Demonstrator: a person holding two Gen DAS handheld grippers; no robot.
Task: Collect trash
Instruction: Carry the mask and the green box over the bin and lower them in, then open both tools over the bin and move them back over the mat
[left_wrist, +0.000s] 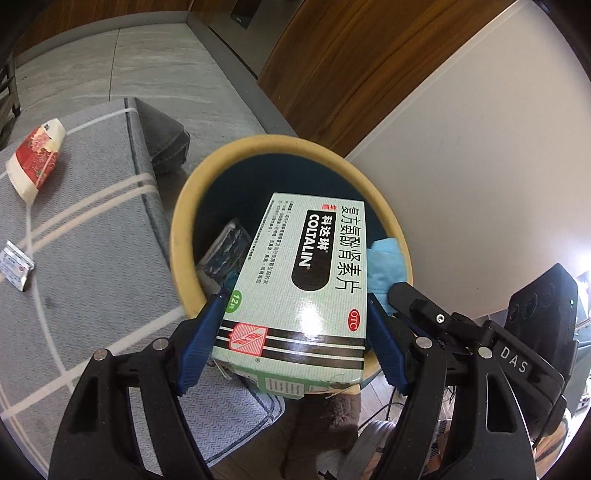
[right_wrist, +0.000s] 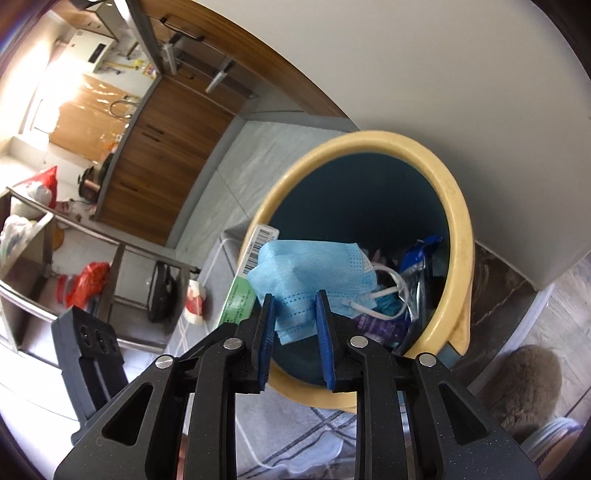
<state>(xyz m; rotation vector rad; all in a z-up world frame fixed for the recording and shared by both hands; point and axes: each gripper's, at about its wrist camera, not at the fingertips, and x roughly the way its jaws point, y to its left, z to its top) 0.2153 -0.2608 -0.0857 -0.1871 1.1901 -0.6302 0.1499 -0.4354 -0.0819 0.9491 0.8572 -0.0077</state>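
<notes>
Bin (left_wrist: 192, 206) bottom hidden; left hand-held gripper (left_wrist: 295, 314) clamps box (left_wrist: 295, 295), right (right_wrist: 295, 314) loose around mask (right_wrist: 310, 273).

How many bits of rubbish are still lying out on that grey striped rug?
2: a red-and-white paper cup on its side at the far end, and a small foil packet nearer. More may lie out of view.

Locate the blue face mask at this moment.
In the right wrist view the blue face mask hangs between the right gripper's parted pads, over the yellow-rimmed bin, beside the medicine box.
</notes>
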